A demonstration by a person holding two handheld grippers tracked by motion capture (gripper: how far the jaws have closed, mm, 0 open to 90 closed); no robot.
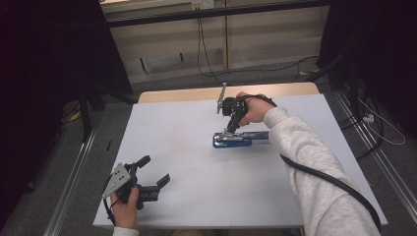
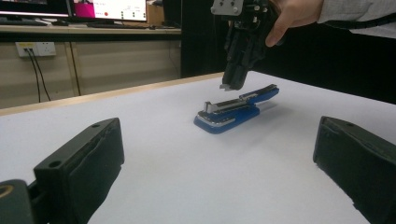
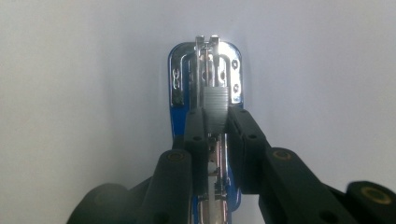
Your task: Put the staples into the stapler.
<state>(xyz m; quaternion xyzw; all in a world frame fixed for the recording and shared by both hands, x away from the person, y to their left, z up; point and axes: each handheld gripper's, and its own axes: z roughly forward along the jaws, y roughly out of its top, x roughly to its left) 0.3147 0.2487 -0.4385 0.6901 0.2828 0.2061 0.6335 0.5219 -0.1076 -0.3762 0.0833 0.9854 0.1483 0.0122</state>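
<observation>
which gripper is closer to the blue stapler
Right. The right gripper hangs just above the blue stapler; the left gripper rests near the table's front left, well apart.

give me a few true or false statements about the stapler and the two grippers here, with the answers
1. The blue stapler with the metal magazine lies open on the white table. True.
2. The right gripper holds a strip of silver staples. True.
3. The left gripper is clamped on the stapler. False: it is open and holds nothing, near the table's front edge and apart from the stapler.
4. The stapler stands on a sheet of paper. False: it lies directly on the table.
5. The right gripper hangs above the stapler. True.
</observation>
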